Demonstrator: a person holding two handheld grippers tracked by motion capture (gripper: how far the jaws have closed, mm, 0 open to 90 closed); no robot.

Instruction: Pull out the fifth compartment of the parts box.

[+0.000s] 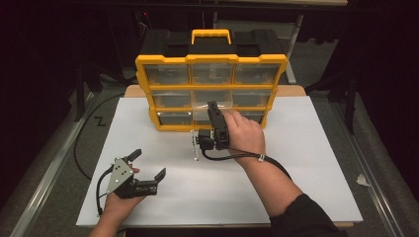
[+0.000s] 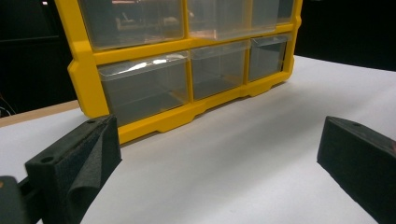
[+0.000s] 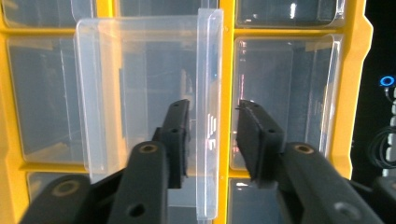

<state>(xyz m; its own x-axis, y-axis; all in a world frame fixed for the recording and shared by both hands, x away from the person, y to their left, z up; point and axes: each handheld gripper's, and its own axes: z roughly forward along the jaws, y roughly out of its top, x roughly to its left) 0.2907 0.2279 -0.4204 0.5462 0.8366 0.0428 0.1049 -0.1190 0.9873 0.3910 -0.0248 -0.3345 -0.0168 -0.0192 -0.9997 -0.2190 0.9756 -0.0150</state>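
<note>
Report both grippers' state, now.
Left gripper: open, holding nothing, resting over the table.
Right gripper: open, jaws either side of the clear drawer front lip, not pressing.

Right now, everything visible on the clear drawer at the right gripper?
The clear drawer is a see-through plastic bin, looks empty, pulled partway out of the middle of the yellow organizer standing on the white table. Its front lip sits between the jaws of the right gripper. The jaws stand a little apart on either side of the lip, not visibly pressing it.
</note>
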